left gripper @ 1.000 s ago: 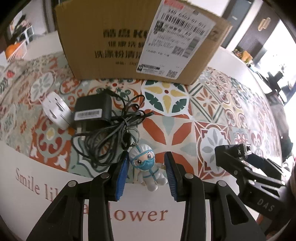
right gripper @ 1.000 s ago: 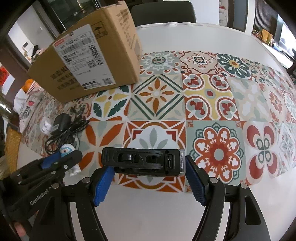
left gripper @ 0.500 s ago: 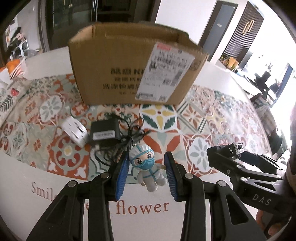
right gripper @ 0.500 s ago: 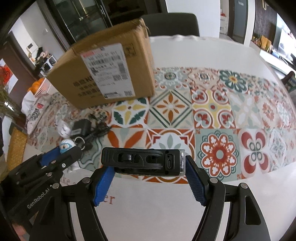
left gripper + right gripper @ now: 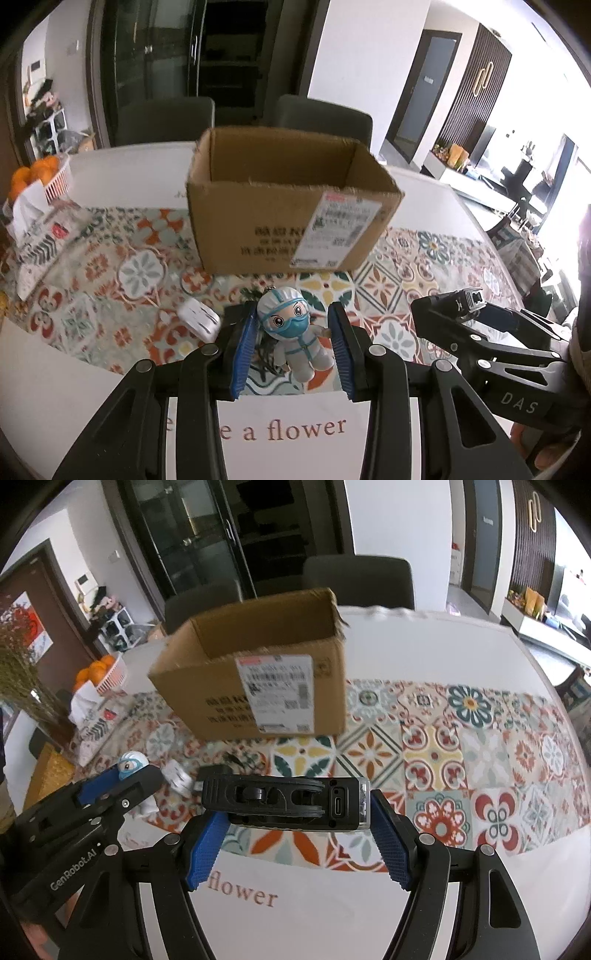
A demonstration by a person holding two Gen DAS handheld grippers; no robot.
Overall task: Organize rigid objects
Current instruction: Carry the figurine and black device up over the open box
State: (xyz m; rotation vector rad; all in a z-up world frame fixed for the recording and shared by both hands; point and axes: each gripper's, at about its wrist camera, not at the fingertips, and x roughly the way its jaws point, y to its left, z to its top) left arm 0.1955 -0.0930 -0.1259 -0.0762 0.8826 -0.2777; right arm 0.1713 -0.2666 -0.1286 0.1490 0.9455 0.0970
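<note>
Between the blue-padded fingers of the left gripper [image 5: 293, 347] sat a little white-suited figurine with a blue face mask [image 5: 295, 338], pinched at the sides and held up off the desk [image 5: 424, 199], so those fingers were closed partway around it. Over on the right gripper [image 5: 295, 834], the fingers were spread wider and clamped onto a chunky black rectangular device with a USB-C port on its end [image 5: 284, 801], carried flat and crosswise, also off the surface.

Straight ahead of both stood the open brown cardboard box with a white shipping label [image 5: 291, 206], sitting on the colourful patterned tile-print mat [image 5: 461, 760], top flaps gone and the inside looking bare from what I could see. Below the left gripper a small white plug adapter [image 5: 199, 319] lay on the mat, with a bit of black cable [image 5: 267, 360] peeking out behind the figurine. Way off at the far left edge was a white basket of oranges [image 5: 40, 177].
</note>
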